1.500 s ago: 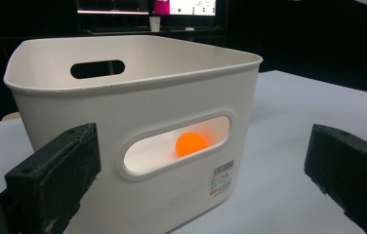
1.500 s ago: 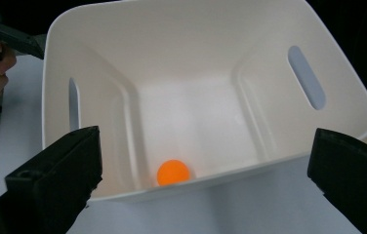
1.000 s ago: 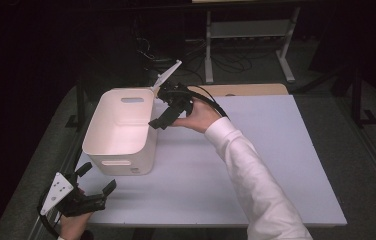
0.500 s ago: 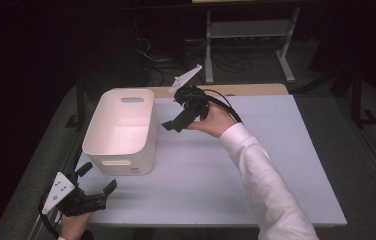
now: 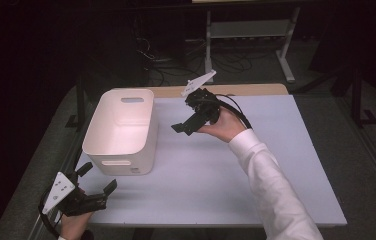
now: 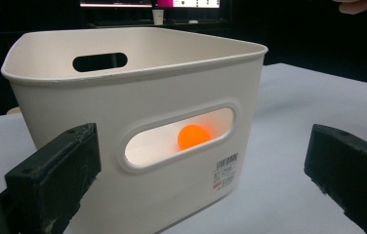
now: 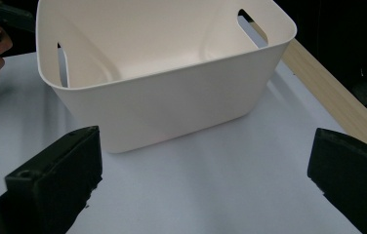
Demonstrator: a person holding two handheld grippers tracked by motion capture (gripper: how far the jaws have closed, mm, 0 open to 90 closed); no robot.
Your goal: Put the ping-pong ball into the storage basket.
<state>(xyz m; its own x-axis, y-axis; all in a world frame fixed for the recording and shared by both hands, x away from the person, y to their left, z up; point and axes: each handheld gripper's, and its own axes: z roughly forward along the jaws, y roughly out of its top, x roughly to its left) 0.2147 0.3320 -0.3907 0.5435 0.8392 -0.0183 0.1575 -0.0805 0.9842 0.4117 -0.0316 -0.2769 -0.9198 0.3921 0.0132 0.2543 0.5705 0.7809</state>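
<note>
The orange ball lay inside the white bin – presumably just dropped there – so the right gripper, at the bin's three o'clock, hung empty, jaws apart; the left gripper, at six o'clock, likewise gaped

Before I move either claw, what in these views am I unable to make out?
- Orange ball: left gripper view shows it through the bin's handle slot; the wall hides where it rests.
- Bin floor: near wall hides it in the right gripper view; too washed out in the high view.
- Barcode label: print too small.
- Left claw: its hand is cut off by the high view's bottom edge.
- Right claw: open, empty.
</note>
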